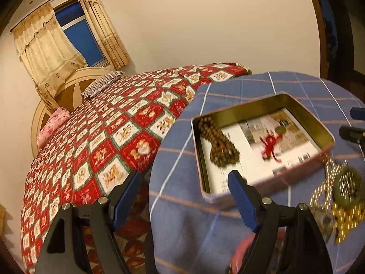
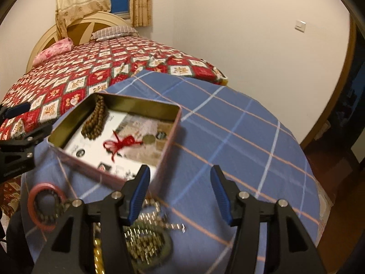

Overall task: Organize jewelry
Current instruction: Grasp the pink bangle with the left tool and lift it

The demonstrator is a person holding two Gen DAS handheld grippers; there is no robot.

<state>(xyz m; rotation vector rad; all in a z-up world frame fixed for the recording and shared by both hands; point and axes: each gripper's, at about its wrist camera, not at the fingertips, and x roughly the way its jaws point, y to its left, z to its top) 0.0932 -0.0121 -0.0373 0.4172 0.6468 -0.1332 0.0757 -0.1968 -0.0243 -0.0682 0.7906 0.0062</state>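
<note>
On the blue checked cloth (image 2: 228,118) sits the tin (image 2: 173,123), both hand-held grippers (image 1: 184,196) (image 2: 180,194) spread and empty.

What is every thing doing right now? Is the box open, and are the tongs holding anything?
Tin box: open, no lid on it.
Brown bead string: lying inside the box.
Red cord: lying inside the box.
Pink ring: on the cloth, outside the box.
Gold chains: piled on the cloth, outside the box.
Left tongs: open, holding nothing.
Right tongs: open, holding nothing.
</note>
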